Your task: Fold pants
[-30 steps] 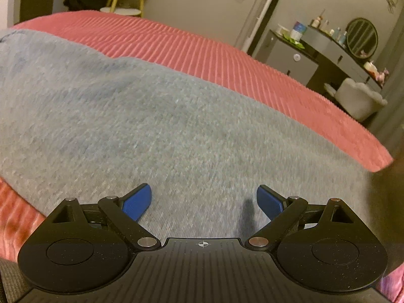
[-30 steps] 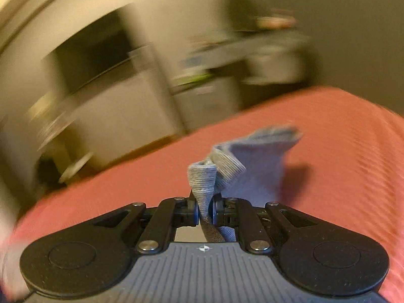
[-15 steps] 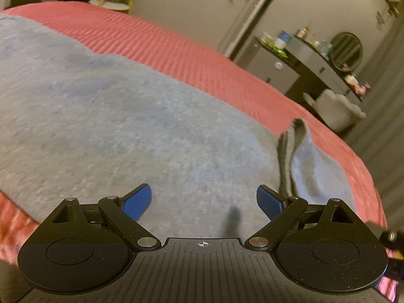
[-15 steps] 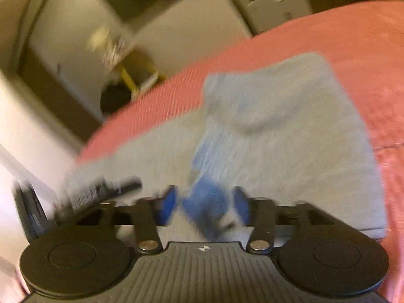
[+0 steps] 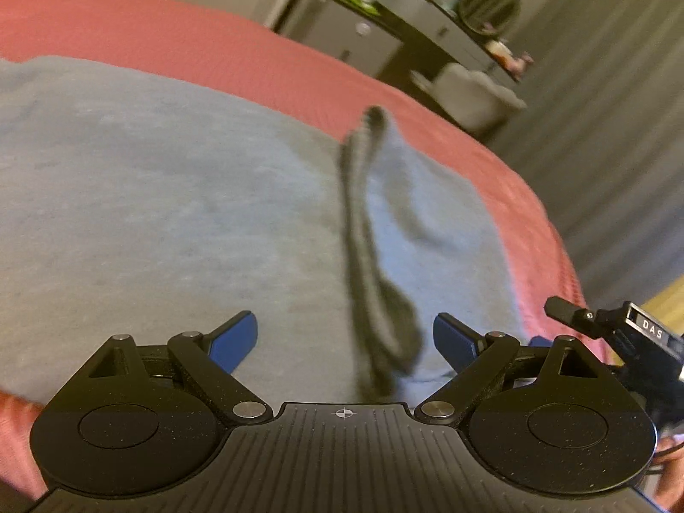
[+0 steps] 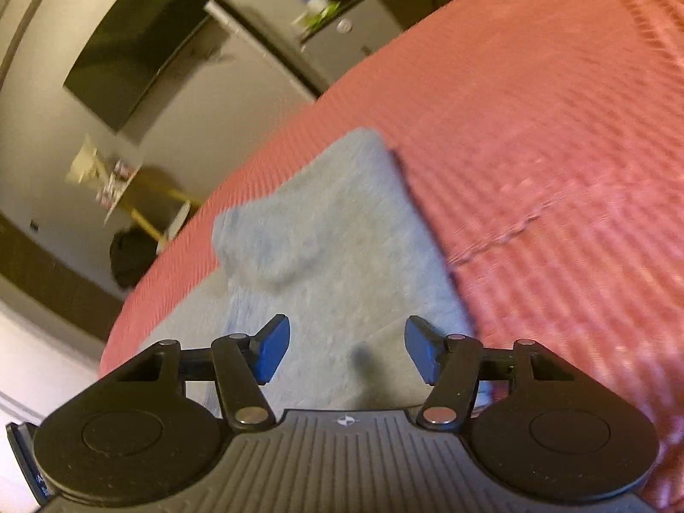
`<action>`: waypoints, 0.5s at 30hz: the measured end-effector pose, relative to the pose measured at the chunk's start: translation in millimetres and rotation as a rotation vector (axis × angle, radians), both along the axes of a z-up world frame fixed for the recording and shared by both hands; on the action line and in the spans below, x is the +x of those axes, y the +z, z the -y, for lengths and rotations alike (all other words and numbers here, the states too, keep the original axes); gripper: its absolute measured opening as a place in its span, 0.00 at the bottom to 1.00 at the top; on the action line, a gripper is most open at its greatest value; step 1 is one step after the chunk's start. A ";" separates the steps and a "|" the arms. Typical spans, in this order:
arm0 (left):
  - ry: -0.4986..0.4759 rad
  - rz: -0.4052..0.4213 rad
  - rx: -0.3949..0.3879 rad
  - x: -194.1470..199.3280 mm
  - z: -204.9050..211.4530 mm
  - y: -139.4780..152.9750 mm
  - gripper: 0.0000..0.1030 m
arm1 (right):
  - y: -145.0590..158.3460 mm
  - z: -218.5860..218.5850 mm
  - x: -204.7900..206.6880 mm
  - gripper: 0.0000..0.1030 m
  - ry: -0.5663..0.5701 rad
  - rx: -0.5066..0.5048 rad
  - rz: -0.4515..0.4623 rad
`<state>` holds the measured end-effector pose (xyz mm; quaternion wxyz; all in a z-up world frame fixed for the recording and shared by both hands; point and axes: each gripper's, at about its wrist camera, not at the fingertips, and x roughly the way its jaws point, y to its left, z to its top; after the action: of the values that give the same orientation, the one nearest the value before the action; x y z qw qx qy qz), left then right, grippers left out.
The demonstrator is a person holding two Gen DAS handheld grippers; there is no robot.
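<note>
**Mia:** The right claw [image 6: 342,352], the black one with blue pads, has its jaws apart and they are closing a little. Nothing is pinched between them. The soft grey knit pants [image 6: 337,256] just lie under it.

**Ben:** And the left claw [image 5: 344,337]?

**Mia:** Wide open too, holding nothing. It hangs over the same pants, which lie spread on the pink ribbed bed cover [image 5: 179,38].

**Ben:** So what step is this?

**Mia:** I think one fold has just been laid down. A flap of the pants rests on top of the rest, with a dark raised edge [image 5: 363,222] running up the middle.

**Ben:** What comes next?

**Mia:** Maybe pinch an edge or a corner and fold again. The claws must get down low and grab both layers, or the flap may slide.

**Ben:** Anything you can't see?

**Mia:** Lots. Both pictures are blurry. The pants are cut off at the sides, so I can't tell waist from leg. The dark edge may be a seam or a cuff.
</note>
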<state>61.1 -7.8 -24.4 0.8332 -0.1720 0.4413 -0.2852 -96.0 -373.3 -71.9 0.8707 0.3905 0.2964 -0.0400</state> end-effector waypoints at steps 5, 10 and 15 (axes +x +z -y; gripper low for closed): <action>0.014 -0.081 -0.048 27.2 27.8 -9.6 0.91 | -1.6 2.3 0.6 0.73 -0.025 0.049 0.053; 0.011 -0.157 -0.081 57.4 51.4 -21.9 0.89 | -14.6 1.4 12.9 0.74 0.003 0.092 0.048; 0.041 -0.246 -0.073 77.7 67.6 -28.9 0.54 | -17.0 -5.9 27.2 0.74 0.035 0.049 0.078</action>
<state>138.8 -75.4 -53.4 0.7717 -0.2450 0.5258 -0.2606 -68.8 -367.4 -88.9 0.8724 0.4076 0.2698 -0.0023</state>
